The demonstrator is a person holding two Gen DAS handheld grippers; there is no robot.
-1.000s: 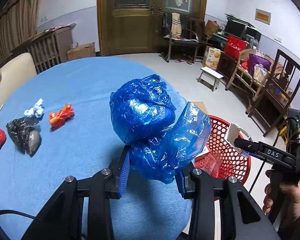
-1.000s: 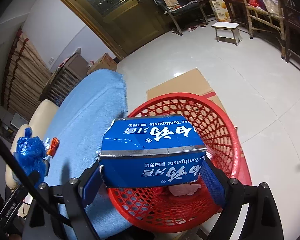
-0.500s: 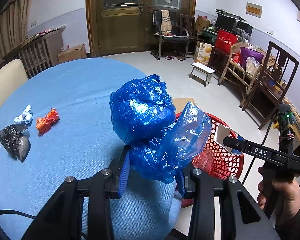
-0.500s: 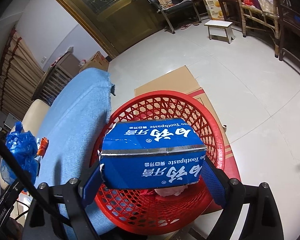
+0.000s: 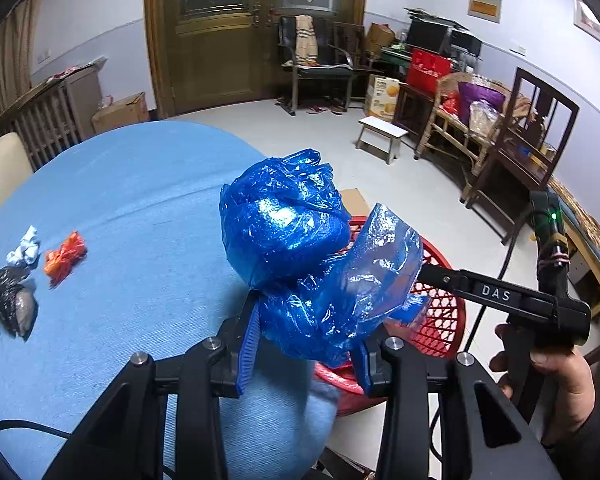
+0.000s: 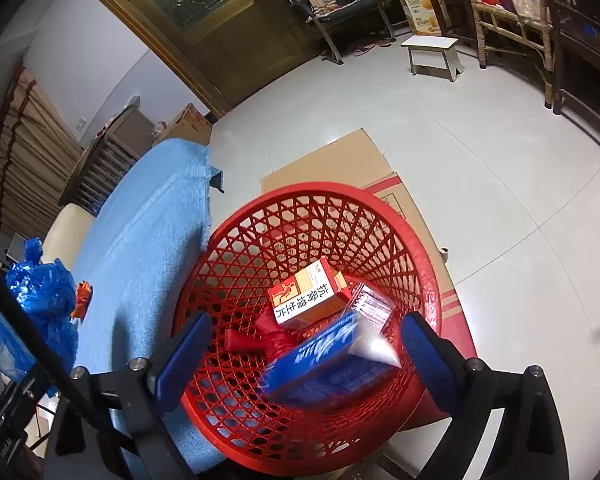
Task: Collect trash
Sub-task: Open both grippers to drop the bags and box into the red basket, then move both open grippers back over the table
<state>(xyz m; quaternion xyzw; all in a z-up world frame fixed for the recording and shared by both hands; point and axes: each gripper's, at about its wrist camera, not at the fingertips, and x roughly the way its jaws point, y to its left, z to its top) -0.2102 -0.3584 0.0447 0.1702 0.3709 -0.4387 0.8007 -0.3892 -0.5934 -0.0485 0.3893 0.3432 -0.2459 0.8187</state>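
My left gripper [image 5: 306, 350] is shut on a crumpled blue plastic bag [image 5: 292, 240], held above the edge of the blue table [image 5: 140, 220]. My right gripper [image 6: 304, 354] is open above the red mesh basket [image 6: 416, 248]. A blue toothpaste box [image 6: 332, 364], blurred, lies loose in the basket between its fingers, beside an orange-and-white box [image 6: 310, 298]. The basket also shows in the left wrist view [image 5: 444, 320], beside the table. The blue bag shows at the left of the right wrist view [image 6: 40, 300].
On the table lie an orange wad [image 5: 64, 258], a white-blue wad [image 5: 24, 246] and a black bag [image 5: 10, 300]. Flattened cardboard [image 6: 340, 164] lies under the basket. A small stool [image 5: 382, 136], chairs and shelves stand across the floor.
My right gripper has opened and let go of the toothpaste box, which has dropped into the basket. My left gripper has moved toward the table edge and the basket with the blue bag.
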